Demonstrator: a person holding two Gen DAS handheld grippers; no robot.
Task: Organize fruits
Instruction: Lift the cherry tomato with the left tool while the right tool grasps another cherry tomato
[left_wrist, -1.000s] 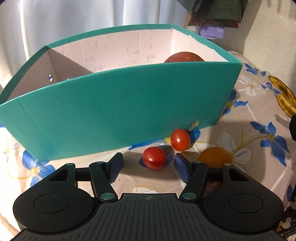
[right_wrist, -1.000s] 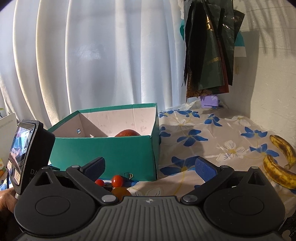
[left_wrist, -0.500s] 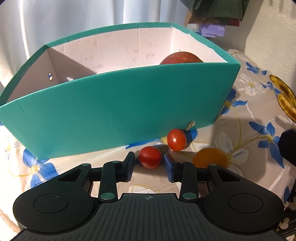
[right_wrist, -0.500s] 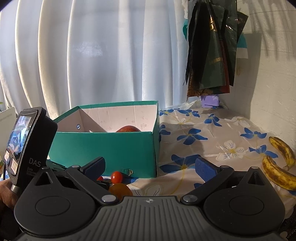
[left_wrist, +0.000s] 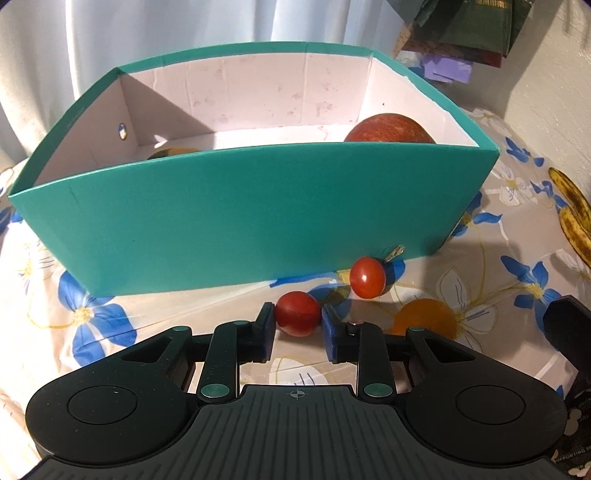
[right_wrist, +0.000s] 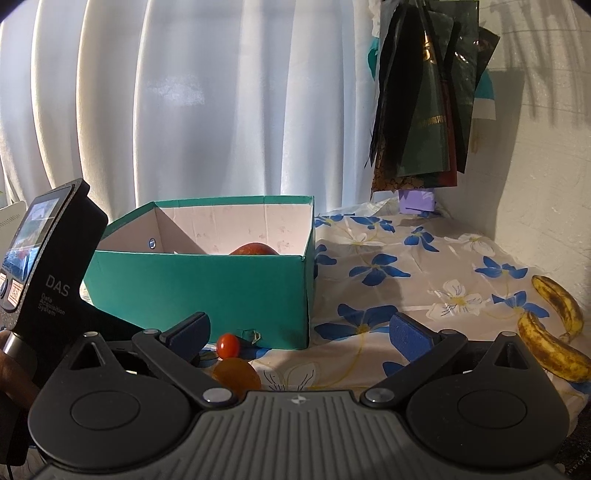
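Observation:
My left gripper (left_wrist: 297, 325) is shut on a red cherry tomato (left_wrist: 297, 318) and holds it just in front of the teal box (left_wrist: 236, 218). A second cherry tomato (left_wrist: 367, 277) and an orange tomato (left_wrist: 424, 320) lie on the floral cloth to its right. Inside the box sit a red apple (left_wrist: 388, 128) and a dark fruit (left_wrist: 173, 152), mostly hidden by the wall. My right gripper (right_wrist: 299, 332) is open and empty, above the cloth to the right of the box (right_wrist: 207, 284). Two bananas (right_wrist: 554, 332) lie at the right.
The left gripper's body with its screen (right_wrist: 44, 254) stands at the left of the right wrist view. White curtains (right_wrist: 203, 103) hang behind the box. Dark bags (right_wrist: 424, 103) hang on the wall at the back right. The wall (right_wrist: 535, 155) bounds the cloth on the right.
My left gripper closed its fingers on the nearer red cherry tomato and rose, so more of the box's inside shows. The right gripper stayed open and nearly still.

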